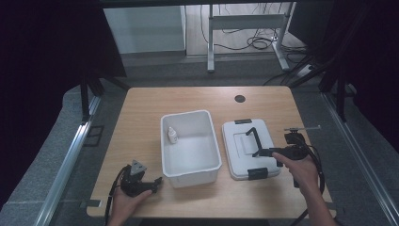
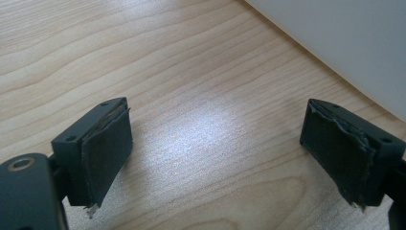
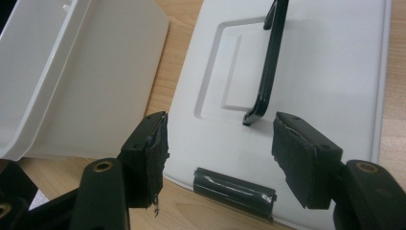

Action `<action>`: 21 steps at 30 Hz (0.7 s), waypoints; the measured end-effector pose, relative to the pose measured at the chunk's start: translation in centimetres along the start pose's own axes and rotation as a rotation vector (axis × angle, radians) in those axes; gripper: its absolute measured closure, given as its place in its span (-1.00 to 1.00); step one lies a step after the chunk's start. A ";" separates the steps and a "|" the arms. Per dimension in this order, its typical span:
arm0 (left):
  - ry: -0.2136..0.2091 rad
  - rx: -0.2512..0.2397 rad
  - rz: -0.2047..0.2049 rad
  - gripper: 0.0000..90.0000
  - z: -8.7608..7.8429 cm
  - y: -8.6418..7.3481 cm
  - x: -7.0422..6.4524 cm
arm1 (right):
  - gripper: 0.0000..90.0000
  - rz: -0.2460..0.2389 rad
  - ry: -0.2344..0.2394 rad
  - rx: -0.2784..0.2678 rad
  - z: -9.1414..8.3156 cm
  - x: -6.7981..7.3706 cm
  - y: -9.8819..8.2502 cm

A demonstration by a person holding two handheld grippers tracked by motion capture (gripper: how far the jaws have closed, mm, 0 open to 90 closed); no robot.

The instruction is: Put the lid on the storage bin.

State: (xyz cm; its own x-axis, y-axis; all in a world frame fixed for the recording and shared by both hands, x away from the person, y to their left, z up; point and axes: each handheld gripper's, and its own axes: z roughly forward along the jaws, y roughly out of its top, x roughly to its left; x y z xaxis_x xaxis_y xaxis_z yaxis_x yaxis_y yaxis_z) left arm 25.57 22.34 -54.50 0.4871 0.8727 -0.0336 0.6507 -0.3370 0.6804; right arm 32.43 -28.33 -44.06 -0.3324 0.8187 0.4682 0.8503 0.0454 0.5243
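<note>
We take the white lid point(image 1: 251, 148) as the item in hand and as our landmark. It lies flat on the tabletop point(image 1: 141, 106), just to the right of the open white bin point(image 1: 190, 146), with a narrow strip of wood between them. Its black handle point(image 1: 254, 140) stands raised from the recessed panel at the lid's middle. In the high view the handle's long axis runs roughly from the lid's far edge toward its near edge, the same way as the lid's longer side. In the right gripper view the handle point(image 3: 269, 67) runs up and away, with its near foot just beyond the jaw tips, slightly right of centre in the gap.

The right hand-held gripper point(image 1: 269, 152) hangs over the lid's near right part, with its jaws pointing toward the handle. The jaws stand apart and nothing is between the pads. A black latch point(image 3: 234, 190) on the lid's near edge sits below and between the jaws.

The left hand-held gripper point(image 1: 157, 181) rests low by the bin's near left corner, well apart from the lid. Its jaws are wide open over bare wood, and the bin's wall shows beyond the right jaw.

We judge the right hand-held gripper the nearer to the handle. A short advance along that handle's line should bring the jaws astride the bar.

A small white bottle point(image 1: 172, 135) lies inside the bin against its left wall.
</note>
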 end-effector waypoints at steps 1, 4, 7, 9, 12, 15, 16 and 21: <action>0.000 0.000 0.000 -0.76 0.0 0.0 0.0 | -0.17 0.001 -0.001 0.005 0.0 0.1 0.2; 0.000 0.000 0.000 -0.76 0.0 0.0 0.0 | -0.17 0.000 -0.005 0.020 0.2 0.3 0.7; 0.000 0.000 -0.001 -0.76 0.0 0.0 0.0 | -0.10 0.013 -0.009 0.034 0.4 0.3 1.4; 0.000 0.000 0.000 -0.76 0.0 0.0 0.0 | -0.09 0.018 -0.009 0.036 0.5 0.2 1.5; 0.000 0.000 -0.001 -0.76 0.0 0.0 0.0 | -0.08 0.030 -0.012 0.059 0.7 -0.1 2.0; 0.000 0.000 -0.001 -0.76 0.0 0.0 0.0 | -0.06 0.042 -0.013 0.081 1.0 -0.5 2.4; 0.000 0.000 -0.001 -0.76 0.0 0.0 0.0 | -0.04 0.043 -0.021 0.095 1.1 -0.6 2.8; 0.000 0.000 0.000 -0.76 0.0 0.0 0.0 | 0.02 0.038 -0.031 0.121 1.2 -0.6 3.6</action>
State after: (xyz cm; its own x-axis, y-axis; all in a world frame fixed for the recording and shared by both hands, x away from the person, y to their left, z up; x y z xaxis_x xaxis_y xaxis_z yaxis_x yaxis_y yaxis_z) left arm 25.57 22.33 -54.50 0.4868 0.8729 -0.0337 0.6508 -0.3367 0.6805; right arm 36.15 -27.98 -43.31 -0.2875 0.8385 0.4629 0.9059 0.0812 0.4156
